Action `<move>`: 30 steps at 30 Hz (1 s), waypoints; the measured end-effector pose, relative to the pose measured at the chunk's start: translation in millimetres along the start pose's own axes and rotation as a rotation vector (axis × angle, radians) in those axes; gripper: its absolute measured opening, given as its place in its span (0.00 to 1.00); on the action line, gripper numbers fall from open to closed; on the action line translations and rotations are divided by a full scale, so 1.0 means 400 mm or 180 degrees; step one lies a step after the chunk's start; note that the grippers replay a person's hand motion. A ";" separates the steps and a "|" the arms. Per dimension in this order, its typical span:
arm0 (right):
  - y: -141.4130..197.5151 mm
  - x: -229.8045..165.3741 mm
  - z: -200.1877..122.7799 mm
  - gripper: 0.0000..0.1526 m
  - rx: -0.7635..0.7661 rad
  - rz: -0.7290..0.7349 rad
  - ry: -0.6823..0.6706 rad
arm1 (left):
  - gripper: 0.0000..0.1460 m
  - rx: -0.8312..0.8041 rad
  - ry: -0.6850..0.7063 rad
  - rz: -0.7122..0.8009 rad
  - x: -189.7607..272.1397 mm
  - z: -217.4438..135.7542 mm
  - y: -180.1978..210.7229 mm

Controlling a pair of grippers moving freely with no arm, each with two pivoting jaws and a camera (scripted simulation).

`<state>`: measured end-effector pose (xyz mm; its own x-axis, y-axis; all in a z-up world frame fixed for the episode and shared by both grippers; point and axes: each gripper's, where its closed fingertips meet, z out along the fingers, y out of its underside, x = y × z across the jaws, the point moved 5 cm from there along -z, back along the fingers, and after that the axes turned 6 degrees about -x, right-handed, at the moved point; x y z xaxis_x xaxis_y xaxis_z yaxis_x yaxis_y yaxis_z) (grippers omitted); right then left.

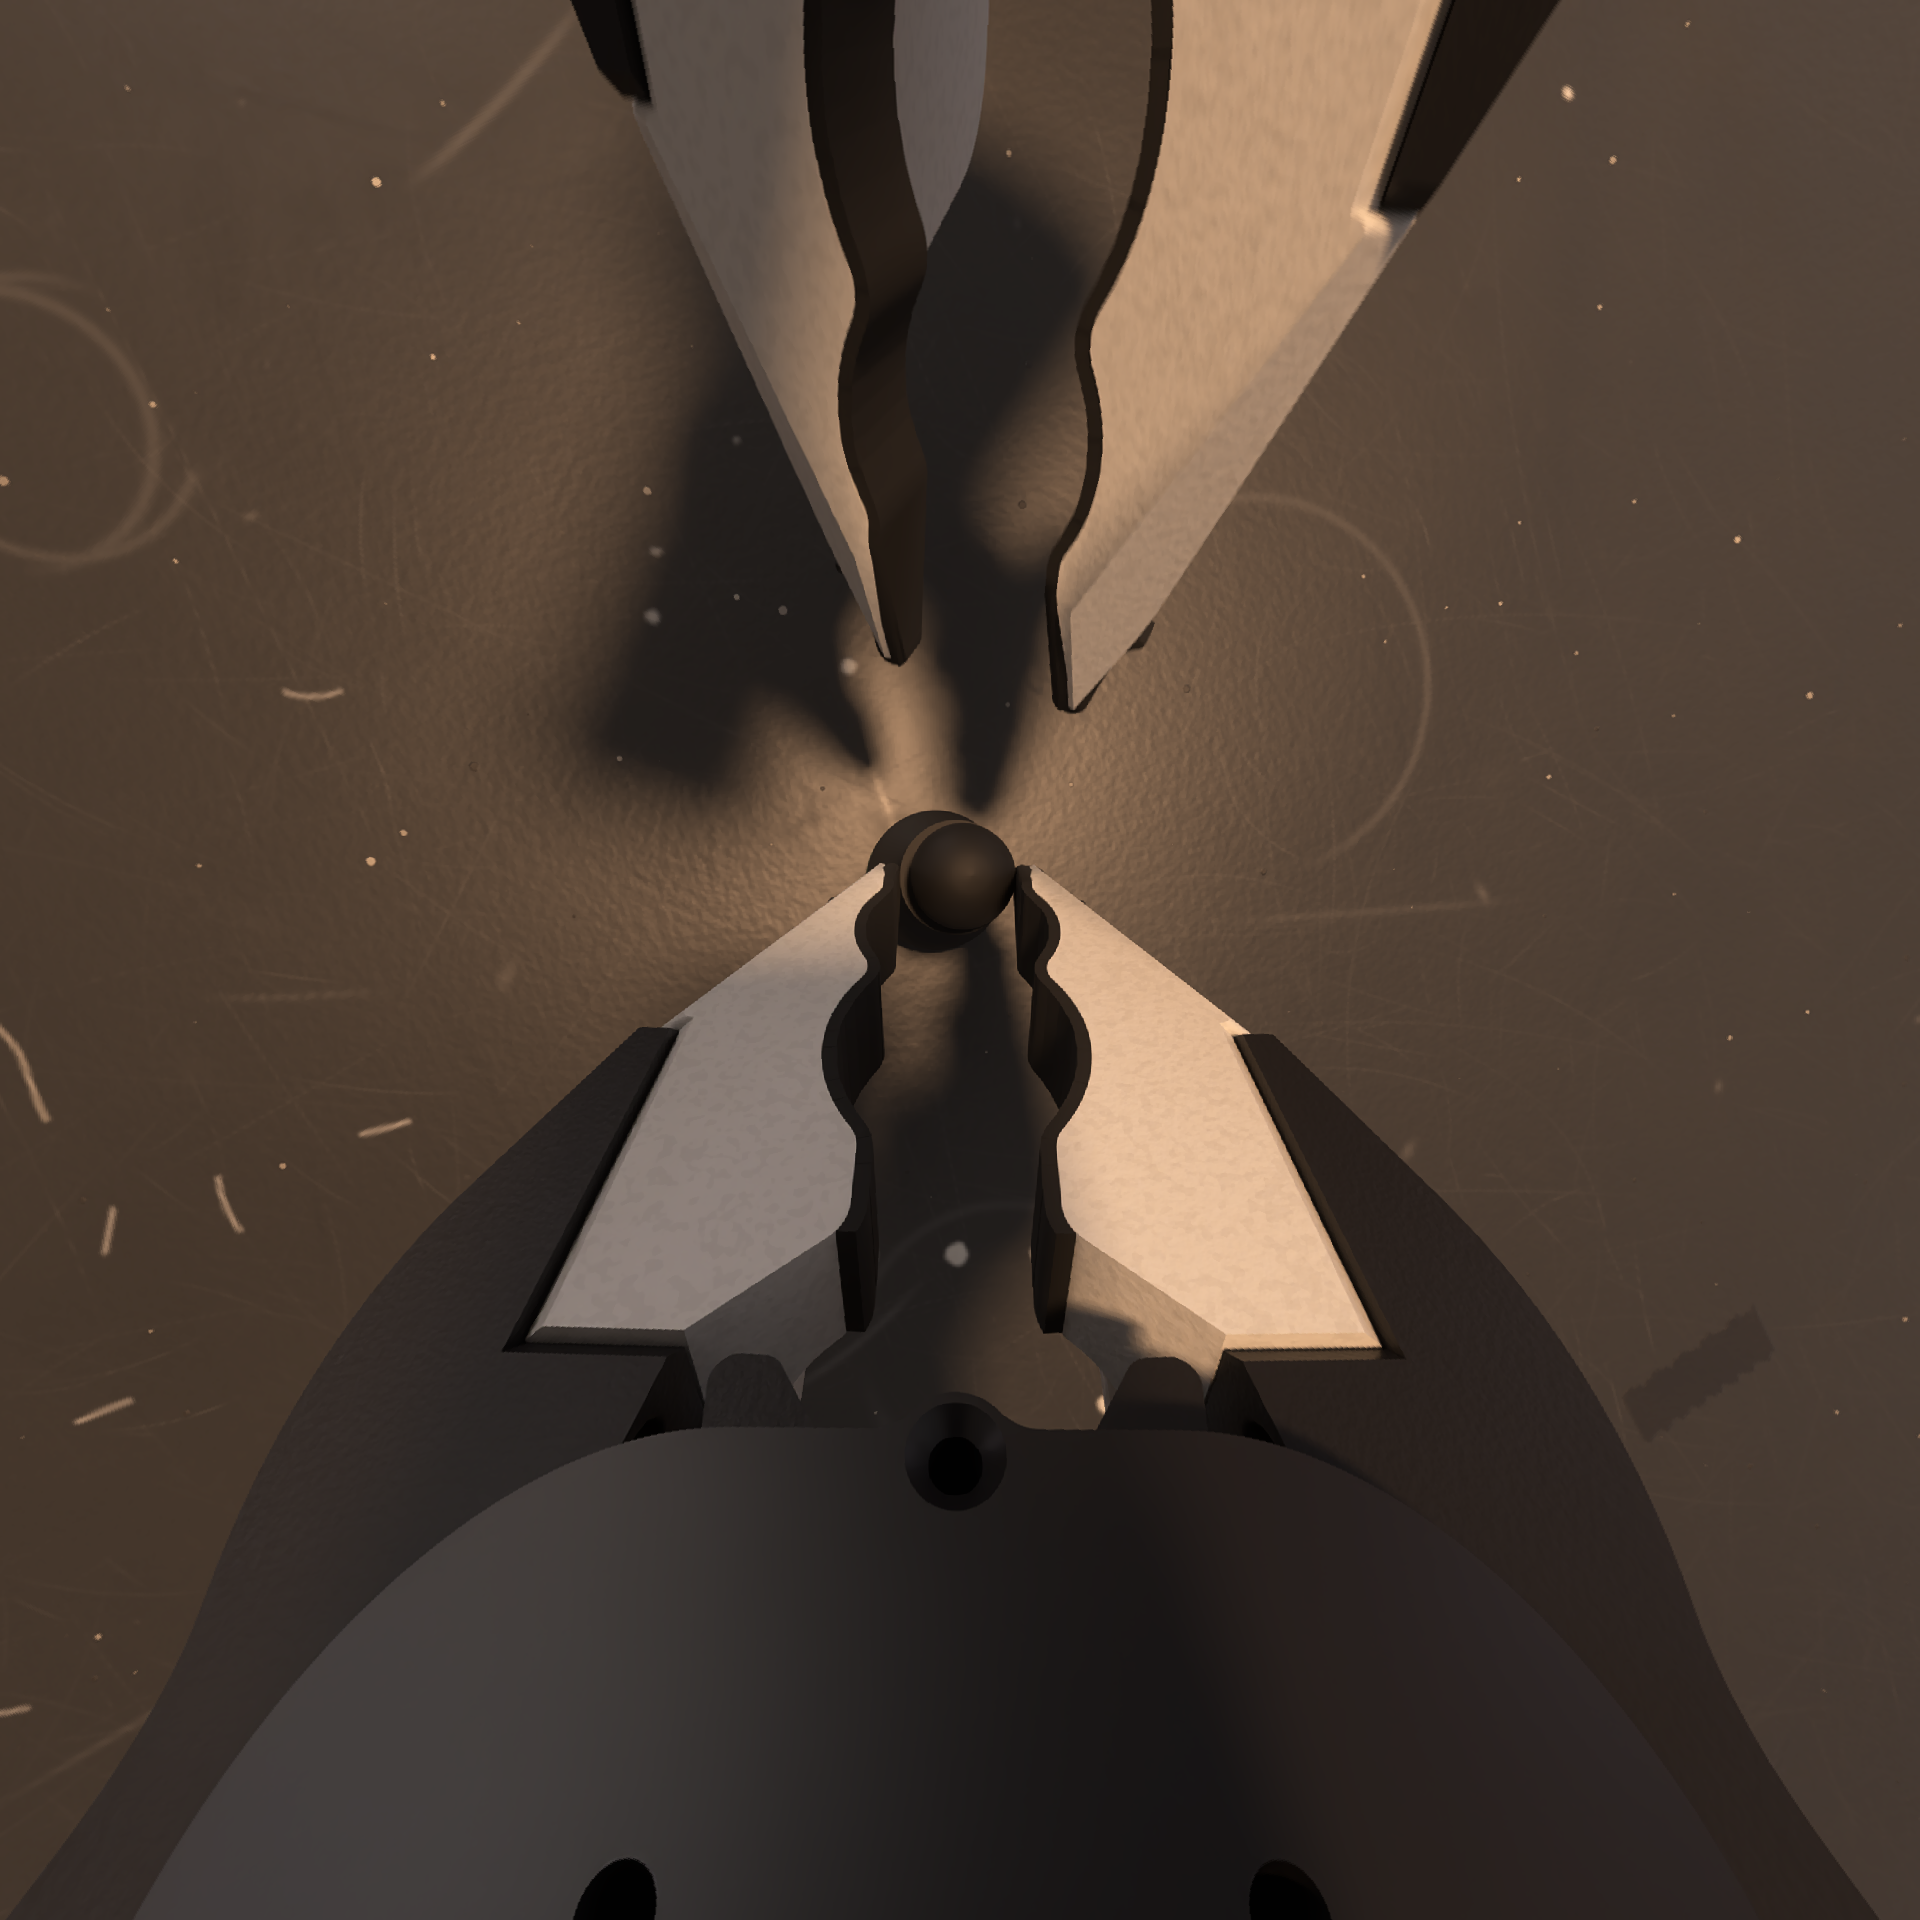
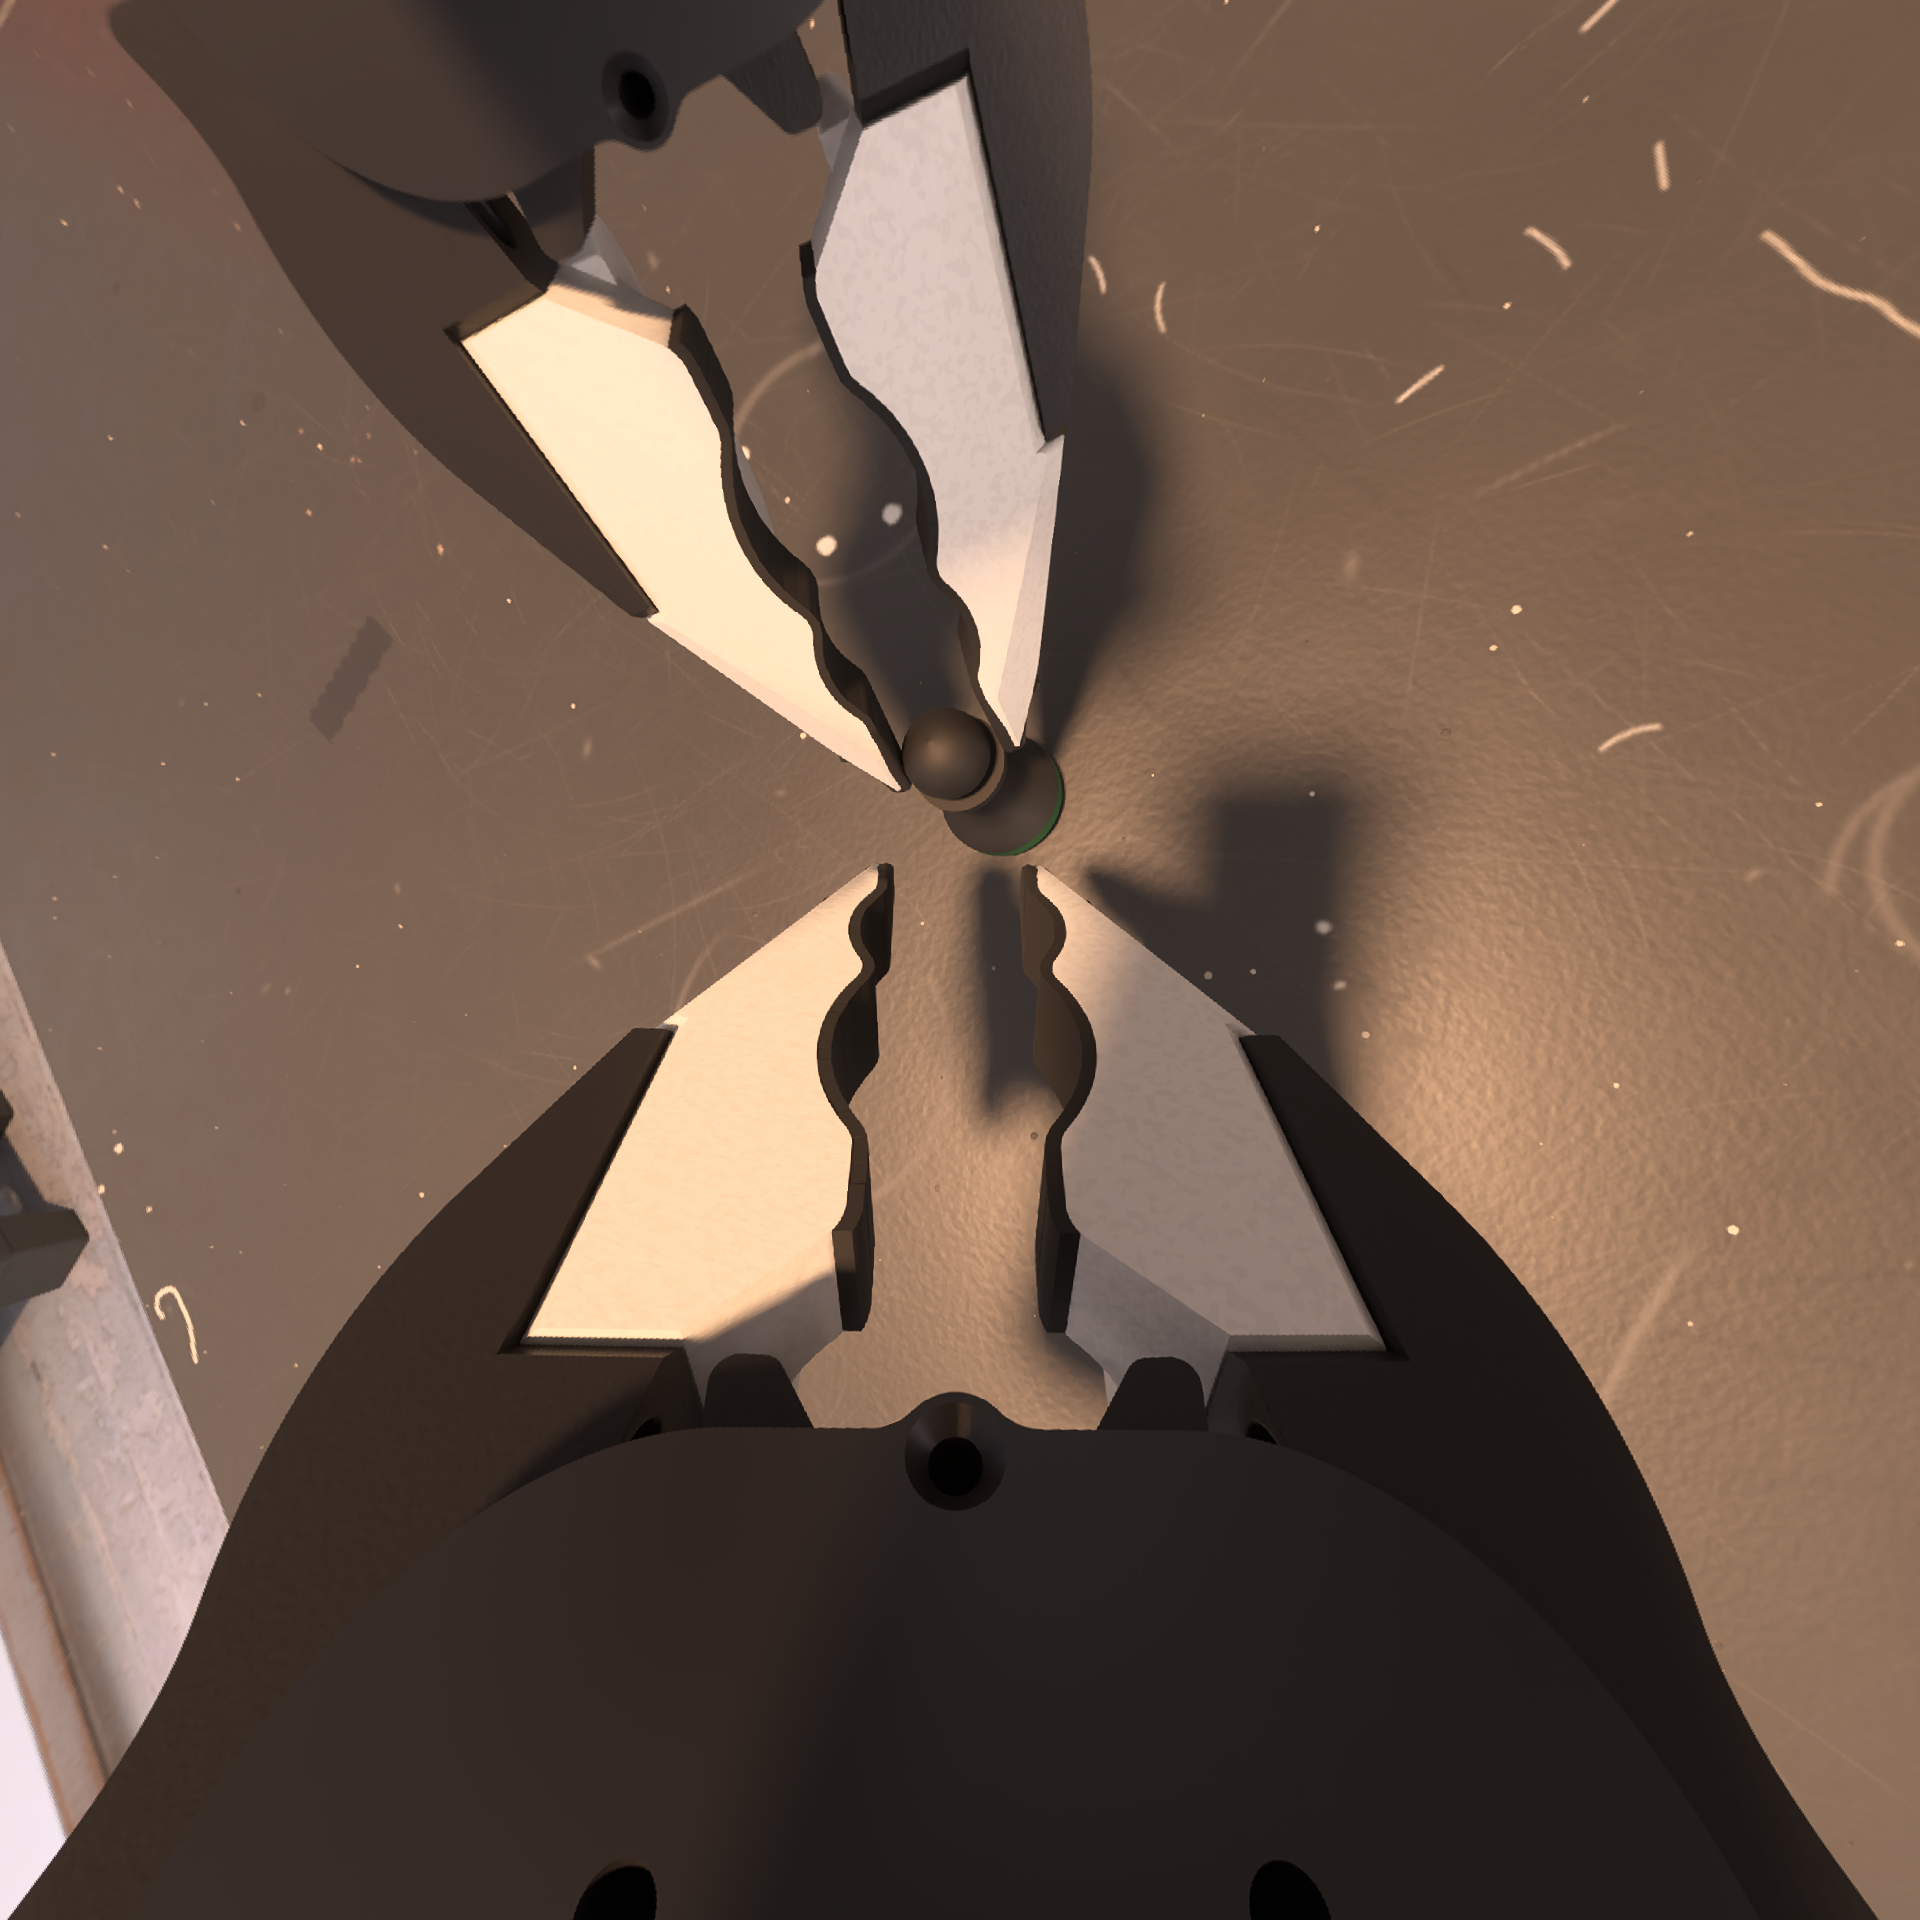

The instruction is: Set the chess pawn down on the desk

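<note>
A dark chess pawn stands upright, seen from above, its round head between my left gripper's fingertips. The left gripper is shut on the pawn's head. In the right wrist view the pawn's head sits in the left gripper, and its wider base is close over the brown desk. I cannot tell whether the base touches the desk. My right gripper is open and empty, just short of the pawn, facing the left gripper. It also shows in the left wrist view.
The desk is scratched and speckled. A small dark rectangular mark lies on it, also in the right wrist view. The desk's pale edge strip runs along the left, with a dark object beyond it.
</note>
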<state>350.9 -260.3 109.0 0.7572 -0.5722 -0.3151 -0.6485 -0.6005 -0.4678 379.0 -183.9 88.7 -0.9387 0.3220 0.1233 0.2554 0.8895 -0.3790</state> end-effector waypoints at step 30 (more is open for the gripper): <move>0.013 0.009 -0.055 0.16 -0.0045 -0.0053 -0.0006 | 0.15 -0.0062 0.0068 -0.0033 0.010 0.009 0.005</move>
<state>348.5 -277.7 123.7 0.7680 -0.5610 -0.3089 -0.6368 -0.6178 -0.4613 374.8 -181.9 85.0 -0.9362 0.3193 0.1470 0.2501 0.8989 -0.3598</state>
